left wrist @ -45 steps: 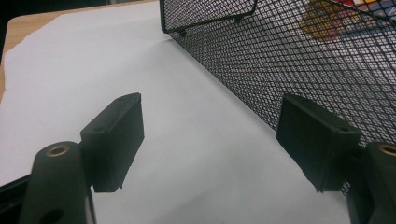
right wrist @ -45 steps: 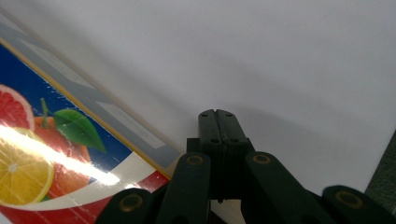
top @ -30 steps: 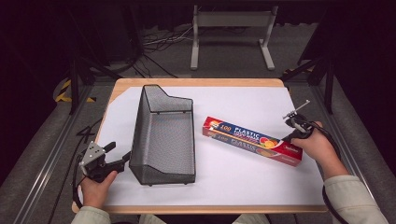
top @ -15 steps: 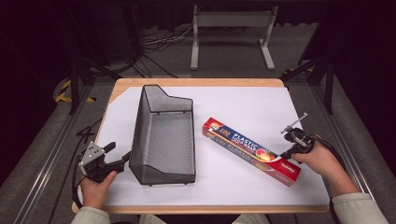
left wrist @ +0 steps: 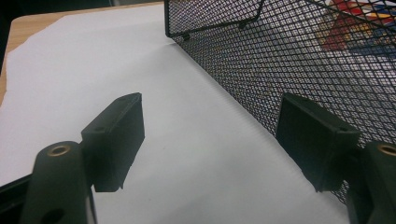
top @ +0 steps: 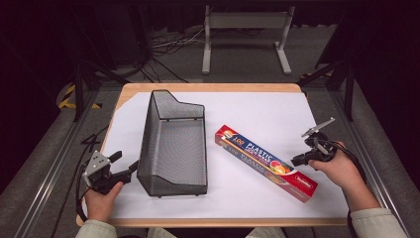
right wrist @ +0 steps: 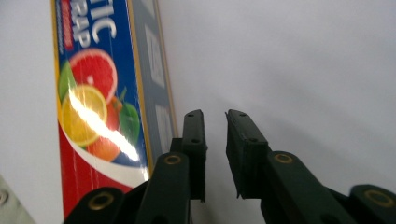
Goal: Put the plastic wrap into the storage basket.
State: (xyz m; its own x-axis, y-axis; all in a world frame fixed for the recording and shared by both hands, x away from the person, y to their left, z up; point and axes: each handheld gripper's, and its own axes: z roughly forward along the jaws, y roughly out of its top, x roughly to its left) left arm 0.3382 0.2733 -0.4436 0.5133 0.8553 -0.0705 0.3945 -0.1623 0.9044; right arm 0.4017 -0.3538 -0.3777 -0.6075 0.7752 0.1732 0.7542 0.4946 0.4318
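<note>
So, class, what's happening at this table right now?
A person holds a gripper in each hand over a white sheet on the table. The right gripper sits beside the near end of the plastic wrap box; its jaws have just been opening a little, with nothing between them. The left gripper, jaws wide open, waits beside the black mesh basket, not gripping it. The box lies flat, to the right of the basket.

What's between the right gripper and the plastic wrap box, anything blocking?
Nothing visible. The right gripper, jaws slightly apart and empty, sits just beside the plastic wrap box near its end, with bare white paper between them. The mesh basket stands on the box's far side.
</note>
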